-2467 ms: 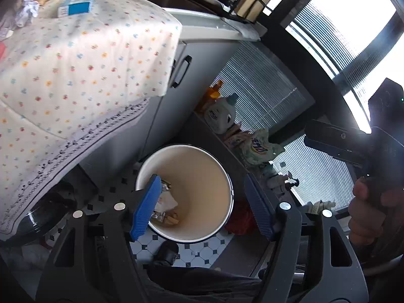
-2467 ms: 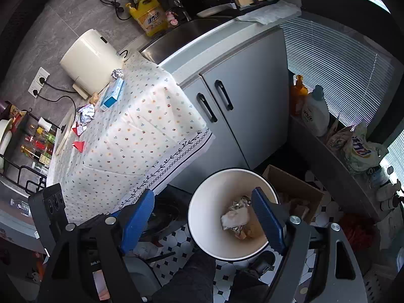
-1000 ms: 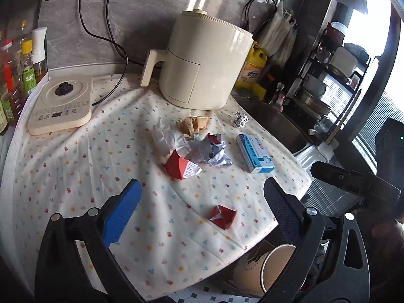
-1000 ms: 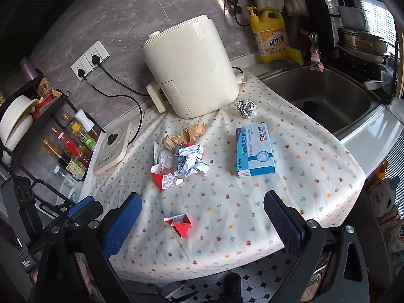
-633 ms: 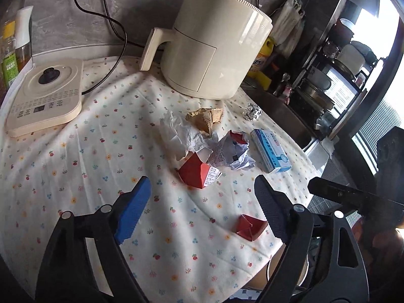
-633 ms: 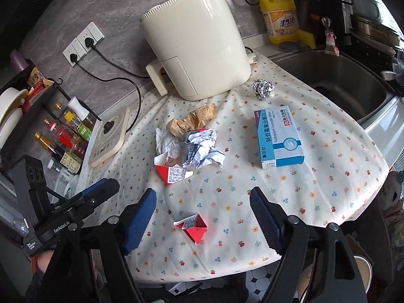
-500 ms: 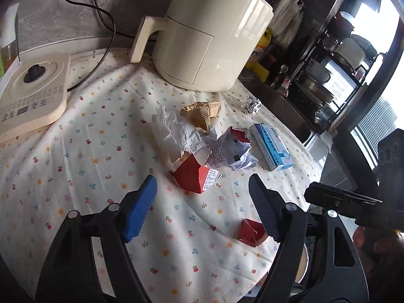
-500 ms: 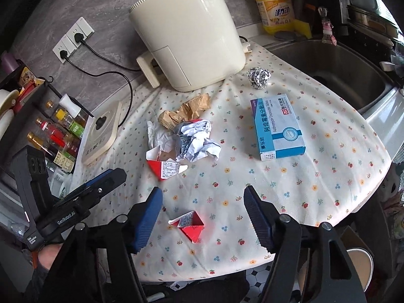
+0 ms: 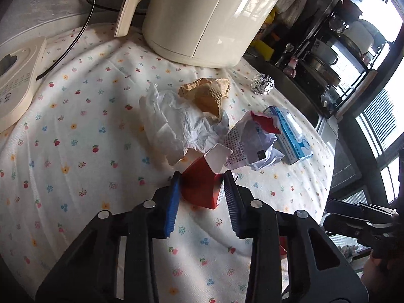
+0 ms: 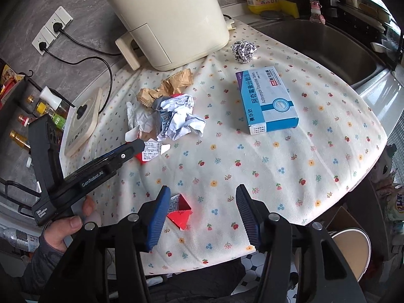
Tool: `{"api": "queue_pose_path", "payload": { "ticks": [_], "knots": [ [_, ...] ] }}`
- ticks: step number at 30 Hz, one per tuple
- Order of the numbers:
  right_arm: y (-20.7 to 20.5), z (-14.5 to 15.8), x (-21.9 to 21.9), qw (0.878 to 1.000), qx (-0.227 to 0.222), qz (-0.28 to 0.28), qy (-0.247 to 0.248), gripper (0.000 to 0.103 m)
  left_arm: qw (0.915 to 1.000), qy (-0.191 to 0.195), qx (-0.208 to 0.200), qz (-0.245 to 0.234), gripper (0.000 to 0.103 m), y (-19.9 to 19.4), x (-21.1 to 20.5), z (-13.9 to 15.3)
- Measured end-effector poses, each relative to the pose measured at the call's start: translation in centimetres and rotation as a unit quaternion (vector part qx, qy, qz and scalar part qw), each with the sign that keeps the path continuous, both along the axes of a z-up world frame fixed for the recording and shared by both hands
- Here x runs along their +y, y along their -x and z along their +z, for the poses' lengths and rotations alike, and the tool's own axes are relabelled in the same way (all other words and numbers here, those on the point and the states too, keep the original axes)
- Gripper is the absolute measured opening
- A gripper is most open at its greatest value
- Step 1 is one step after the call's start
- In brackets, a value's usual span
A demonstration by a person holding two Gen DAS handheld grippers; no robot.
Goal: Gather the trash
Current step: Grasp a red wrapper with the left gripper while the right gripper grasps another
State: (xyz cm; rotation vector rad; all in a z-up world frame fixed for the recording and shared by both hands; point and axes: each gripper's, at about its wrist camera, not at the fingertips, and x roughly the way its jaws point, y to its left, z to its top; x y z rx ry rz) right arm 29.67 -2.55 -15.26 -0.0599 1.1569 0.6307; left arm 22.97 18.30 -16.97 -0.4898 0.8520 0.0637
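- Left gripper (image 9: 202, 184): low over the flowered tablecloth (image 9: 75, 151), pointing toward the far clutter. Its blue pads (image 9: 173, 202) are closed in on a red carton (image 9: 202, 189); both sit against the carton's sides, so it is gripped. The carton rests on the cloth with its torn white flap up.
- In the right wrist view the left gripper (image 10: 137, 146) reaches in from the left, tilted down to the cloth, with the person's left hand (image 10: 65, 227) wrapped round its handle.
- Right gripper (image 10: 202, 202): jaws spread wide, holding nothing, at the near edge of the table. A smaller red carton scrap (image 10: 180, 214) lies on the cloth just beside its left pad; contact cannot be told.
- Other trash on the cloth: crumpled white tissue (image 9: 171, 123), brown wrapper (image 9: 207, 93), crumpled printed paper (image 10: 179, 116), foil ball (image 10: 243, 50), blue medicine box (image 10: 267, 101) to the right.
- Far side: cream air fryer (image 10: 169, 17). Far right: sink (image 10: 328, 48).
- Bin (image 10: 351, 250): on the floor below the table's near right edge.
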Motion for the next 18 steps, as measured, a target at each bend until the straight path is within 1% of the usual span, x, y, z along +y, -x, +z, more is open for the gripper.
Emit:
{"api": "queue_pose_path", "payload": {
  "ticks": [3,5,8,11,13,14,16,18],
  "knots": [
    [0.9,-0.4,0.4,1.0,0.004,0.016,0.006,0.054,1.0,0.001,-0.009,-0.003,0.021,0.9,-0.1,0.2],
    [1.3,-0.8,0.6,1.0,0.011,0.023,0.006,0.054,0.9999,0.005,-0.012,0.002,0.018,1.5,0.0,0.2],
    [1.6,-1.6,1.2,0.999,0.023,0.03,0.008,0.054,0.9996,0.007,-0.019,0.017,0.018,3.1,0.2,0.6],
    [2.1,-2.5,2.4,0.998,0.032,0.048,0.009,0.048,0.9992,0.007,-0.027,0.029,0.018,4.9,0.5,1.3],
    [2.2,-3.0,3.2,0.998,0.033,0.056,0.013,0.032,0.9989,0.0,-0.026,0.04,0.018,6.2,0.7,1.8],
    [2.1,-3.3,3.5,0.998,0.032,0.057,0.02,0.028,0.9986,-0.004,-0.024,0.046,0.018,6.7,0.9,2.0],
    [1.9,-3.9,4.1,0.997,0.032,0.054,0.034,0.011,0.9978,-0.014,-0.024,0.06,0.018,7.9,1.3,2.5],
    [1.9,-4.1,4.6,0.997,0.034,0.061,0.035,0.005,0.9965,-0.02,-0.028,0.076,0.018,9.2,1.6,2.9]
  ]
}}
